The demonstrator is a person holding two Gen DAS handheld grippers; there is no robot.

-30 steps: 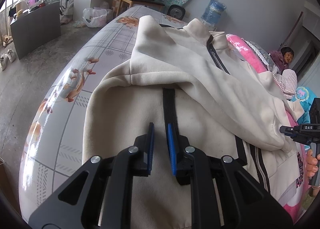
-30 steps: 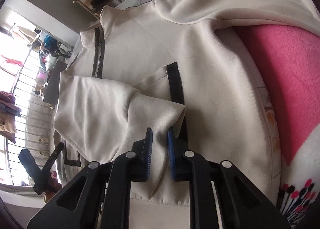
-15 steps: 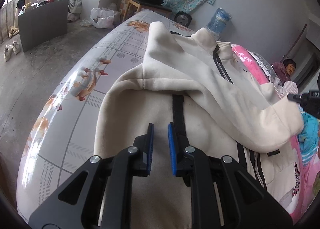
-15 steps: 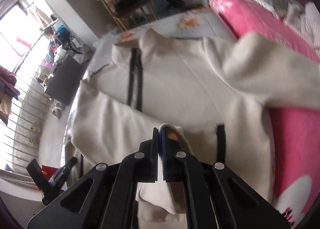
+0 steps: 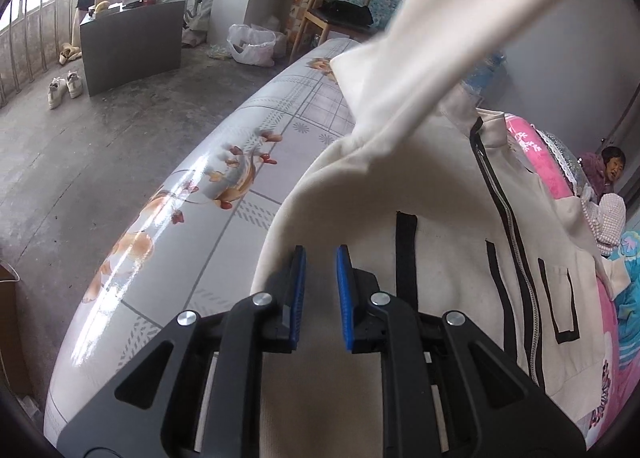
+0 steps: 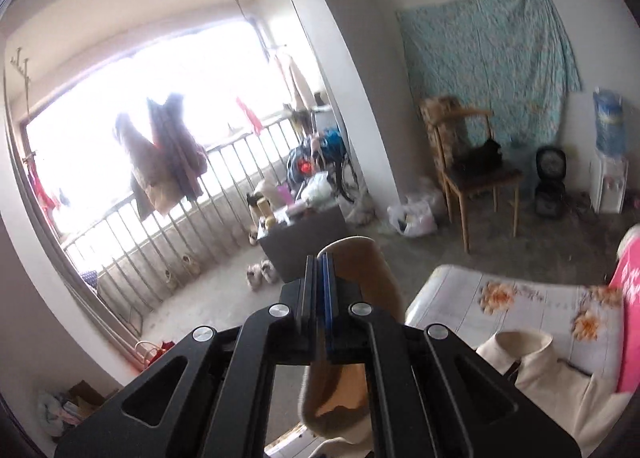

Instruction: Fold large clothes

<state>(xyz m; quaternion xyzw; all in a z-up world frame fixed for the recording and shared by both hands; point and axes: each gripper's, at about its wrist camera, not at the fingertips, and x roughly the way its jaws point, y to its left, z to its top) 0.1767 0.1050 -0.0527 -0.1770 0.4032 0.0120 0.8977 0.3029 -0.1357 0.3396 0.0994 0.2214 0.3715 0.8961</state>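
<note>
A cream zip-up jacket (image 5: 452, 194) with black trim lies spread on the bed. My left gripper (image 5: 321, 290) is open and empty, hovering just over the jacket's lower left part. One sleeve (image 5: 440, 30) is lifted high and stretches up to the top right of the left wrist view. My right gripper (image 6: 319, 286) is shut on that sleeve's cuff (image 6: 368, 274) and holds it well above the bed; the jacket's collar (image 6: 524, 346) shows below it at the lower right.
The bed has a floral plastic-covered mattress (image 5: 224, 162) and a pink blanket (image 5: 536, 154) on the right. A person (image 5: 608, 174) sits at the far right. A wooden chair (image 6: 472, 174), a dark cabinet (image 5: 128, 38) and a white bag (image 5: 252, 46) stand on the floor.
My right gripper closed on the sleeve cuff and lifted it high off the jacket, swinging up toward the room. My left gripper stayed open and shifted slightly over the jacket's lower left.
</note>
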